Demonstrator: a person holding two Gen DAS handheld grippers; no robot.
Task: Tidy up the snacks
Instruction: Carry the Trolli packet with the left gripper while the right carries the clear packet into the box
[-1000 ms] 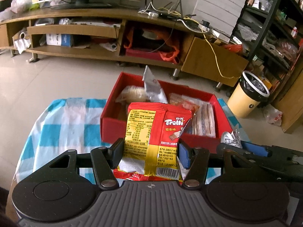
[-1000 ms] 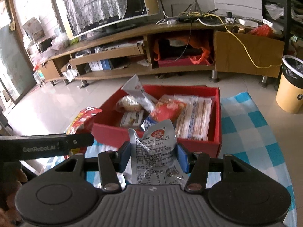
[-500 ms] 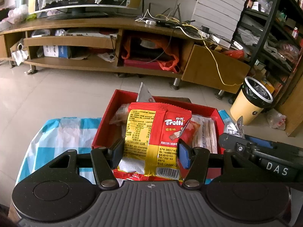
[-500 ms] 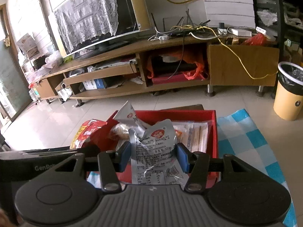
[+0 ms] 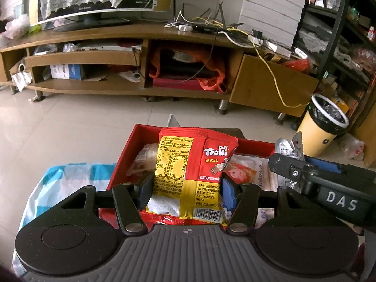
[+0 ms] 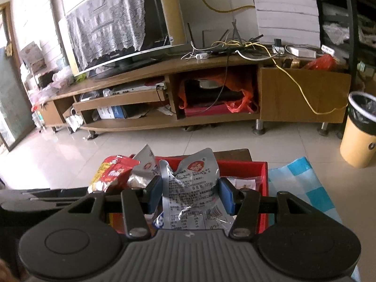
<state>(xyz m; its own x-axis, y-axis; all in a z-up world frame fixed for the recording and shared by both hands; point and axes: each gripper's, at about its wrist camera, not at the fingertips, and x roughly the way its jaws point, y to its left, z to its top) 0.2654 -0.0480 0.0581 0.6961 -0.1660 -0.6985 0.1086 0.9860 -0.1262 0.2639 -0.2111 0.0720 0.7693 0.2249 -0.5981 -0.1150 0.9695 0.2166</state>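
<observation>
Left tool (image 5: 186,185) pinching red Trolli bag (image 5: 195,171) by sides, above red box (image 5: 122,162). Right tool (image 6: 190,193) squeezing silver pouch (image 6: 191,192), also over box. Both look light, soft, crinkly, slippery; grip middle.

Red box's (image 5: 122,155) contents largely hidden behind the held Trolli packet (image 5: 195,171) and silver pouch (image 6: 192,188).
</observation>
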